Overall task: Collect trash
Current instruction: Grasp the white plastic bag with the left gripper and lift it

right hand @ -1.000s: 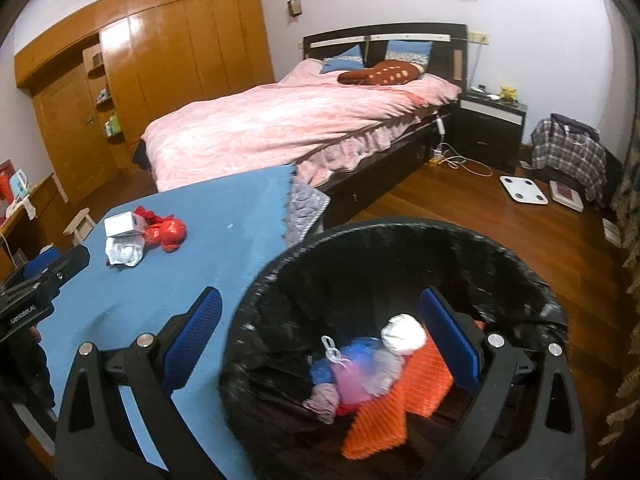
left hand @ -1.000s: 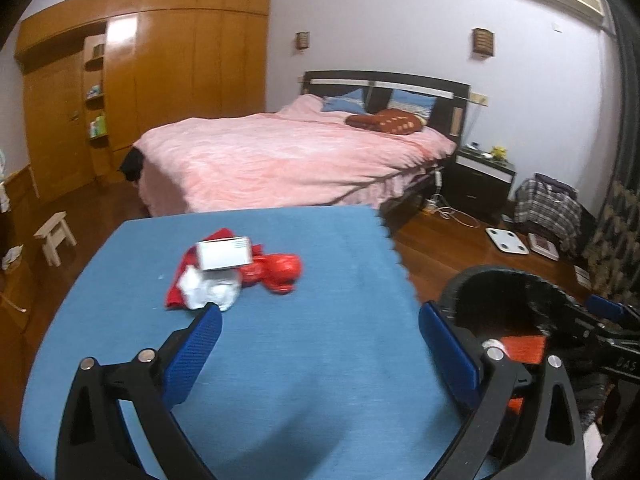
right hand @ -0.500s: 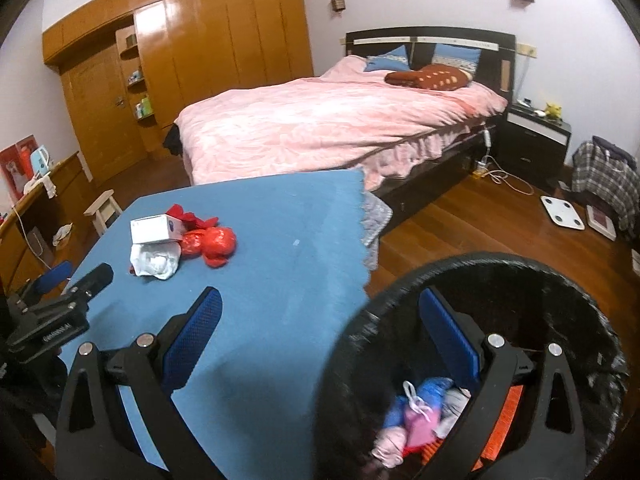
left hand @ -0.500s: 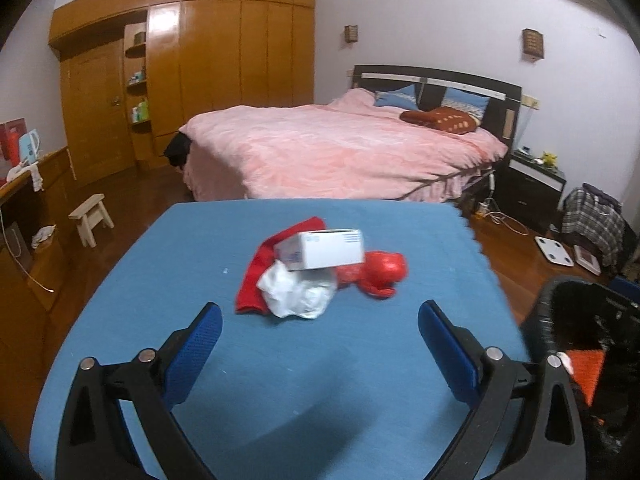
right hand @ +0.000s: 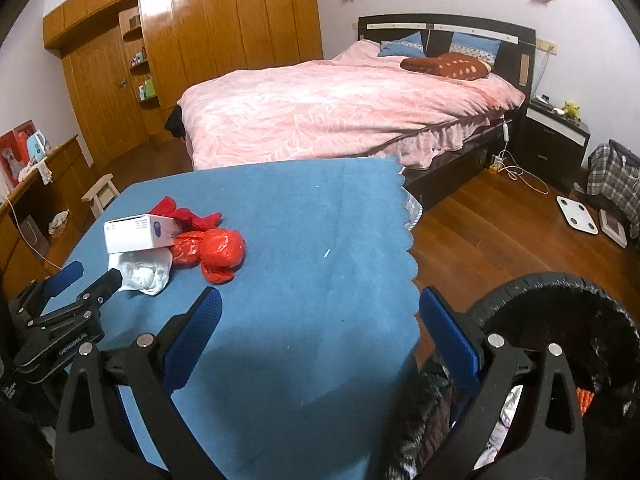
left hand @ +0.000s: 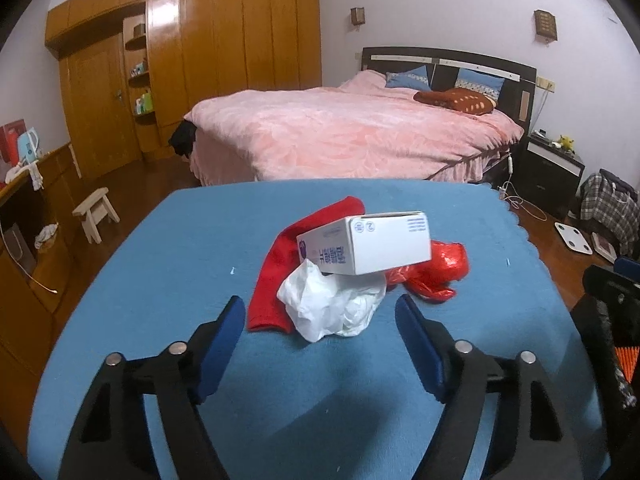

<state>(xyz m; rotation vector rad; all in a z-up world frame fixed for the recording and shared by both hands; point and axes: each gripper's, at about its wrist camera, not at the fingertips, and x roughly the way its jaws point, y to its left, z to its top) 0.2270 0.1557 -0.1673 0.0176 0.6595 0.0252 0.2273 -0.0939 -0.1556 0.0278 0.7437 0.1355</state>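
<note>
Approach step of trash collection. Left gripper (left hand: 320, 332), jaws spread and empty, hovers low over the blue tablecloth (left hand: 200, 248), aimed at the litter pile. Just beyond its fingertips lies a crumpled white plastic bag (left hand: 332, 304); a white carton (left hand: 368, 246) rests tilted on top, with a red cloth (left hand: 288, 260) to the left and a crumpled red plastic bag (left hand: 436, 270) to the right. Right gripper (right hand: 320, 332), likewise spread and empty, waits near the table edge beside the black-lined trash bin (right hand: 560, 320), which already holds litter. Next move, presumably: advance the left jaws around the white bag and close.
</note>
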